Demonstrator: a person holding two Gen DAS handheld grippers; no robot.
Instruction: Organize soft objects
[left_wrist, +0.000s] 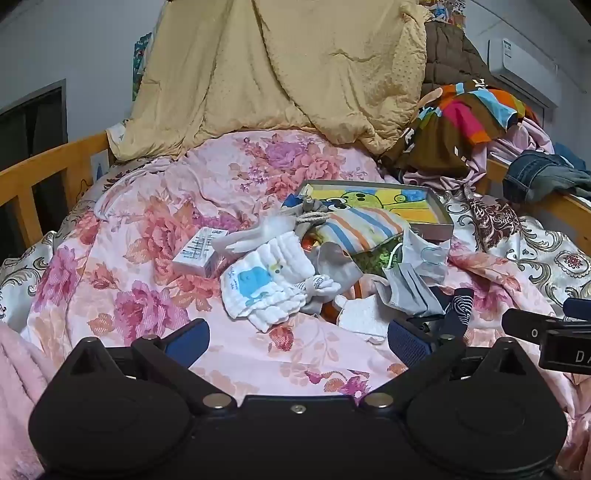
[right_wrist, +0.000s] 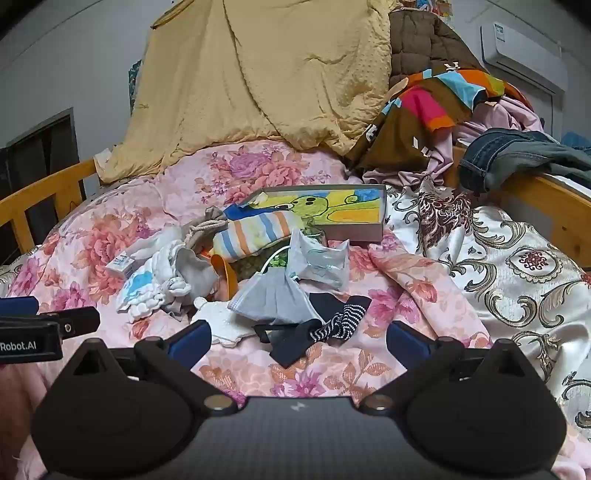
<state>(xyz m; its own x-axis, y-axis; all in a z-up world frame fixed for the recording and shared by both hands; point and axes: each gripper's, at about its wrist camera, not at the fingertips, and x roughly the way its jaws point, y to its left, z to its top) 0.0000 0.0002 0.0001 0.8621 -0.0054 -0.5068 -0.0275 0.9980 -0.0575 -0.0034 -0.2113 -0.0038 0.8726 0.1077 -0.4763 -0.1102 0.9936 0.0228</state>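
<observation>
Left wrist view: left tool (left_wrist: 298, 341) and right tool (right_wrist: 298, 341) both wide open, empty, tilted down over floral quilt (left_wrist: 155, 236).

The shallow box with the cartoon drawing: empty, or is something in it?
Partly filled. A striped cloth lies over the near rim of the box onto the drawing; the rest of the drawing is bare.

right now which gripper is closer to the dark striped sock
Right. The right gripper opens just short of the dark striped sock; the left gripper sits off to the sock's left.
</observation>
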